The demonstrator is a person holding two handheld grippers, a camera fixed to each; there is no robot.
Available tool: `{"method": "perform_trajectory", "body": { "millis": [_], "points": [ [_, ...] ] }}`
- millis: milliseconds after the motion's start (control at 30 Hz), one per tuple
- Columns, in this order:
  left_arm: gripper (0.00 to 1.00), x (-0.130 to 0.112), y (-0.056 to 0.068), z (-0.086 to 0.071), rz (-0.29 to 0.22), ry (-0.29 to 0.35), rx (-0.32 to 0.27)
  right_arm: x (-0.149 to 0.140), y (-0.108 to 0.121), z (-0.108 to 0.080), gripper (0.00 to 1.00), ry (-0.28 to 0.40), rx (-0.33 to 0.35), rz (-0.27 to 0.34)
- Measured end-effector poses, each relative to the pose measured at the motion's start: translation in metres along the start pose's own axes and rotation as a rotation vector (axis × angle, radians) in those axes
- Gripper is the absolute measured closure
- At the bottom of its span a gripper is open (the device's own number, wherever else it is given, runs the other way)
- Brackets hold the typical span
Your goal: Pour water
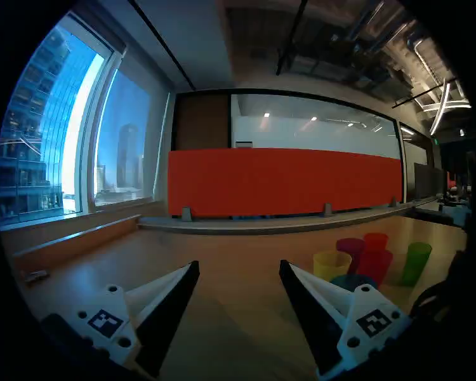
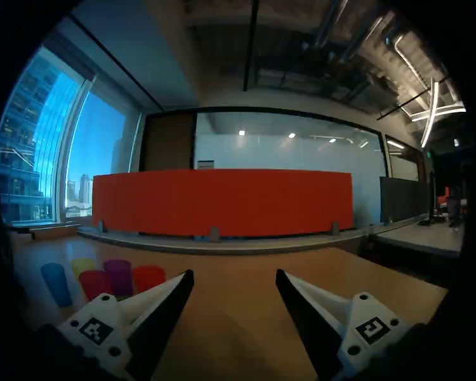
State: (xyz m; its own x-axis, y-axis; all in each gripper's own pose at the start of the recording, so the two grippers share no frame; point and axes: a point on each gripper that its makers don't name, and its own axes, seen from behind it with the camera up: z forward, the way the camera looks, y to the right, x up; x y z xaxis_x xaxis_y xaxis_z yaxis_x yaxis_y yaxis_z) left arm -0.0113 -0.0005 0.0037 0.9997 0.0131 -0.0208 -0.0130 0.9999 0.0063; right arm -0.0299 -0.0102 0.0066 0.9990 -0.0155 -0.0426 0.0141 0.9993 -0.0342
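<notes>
Left gripper (image 1: 238, 263) spread, empty; upright cups (image 1: 352, 249) ahead, right of its fingers. Right gripper (image 2: 235, 273) spread, empty; cups (image 2: 119, 273) ahead-left of fingers. Left seems nearer

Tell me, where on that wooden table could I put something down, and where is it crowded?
The table is bare ahead of the open left gripper, up to the orange partition and left to the window ledge. Ahead and right of the right gripper is bare too. The coloured cups crowd the left gripper's right side.
</notes>
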Motion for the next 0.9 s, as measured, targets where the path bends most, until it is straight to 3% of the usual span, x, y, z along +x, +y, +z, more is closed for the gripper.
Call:
{"method": "perform_trajectory", "body": {
  "millis": [900],
  "points": [
    [0.06, 0.000, 0.000, 0.000, 0.000, 0.000, 0.000, -0.017, 0.004, 0.002, 0.00, -0.045, -0.008, 0.000]
  ]
}}
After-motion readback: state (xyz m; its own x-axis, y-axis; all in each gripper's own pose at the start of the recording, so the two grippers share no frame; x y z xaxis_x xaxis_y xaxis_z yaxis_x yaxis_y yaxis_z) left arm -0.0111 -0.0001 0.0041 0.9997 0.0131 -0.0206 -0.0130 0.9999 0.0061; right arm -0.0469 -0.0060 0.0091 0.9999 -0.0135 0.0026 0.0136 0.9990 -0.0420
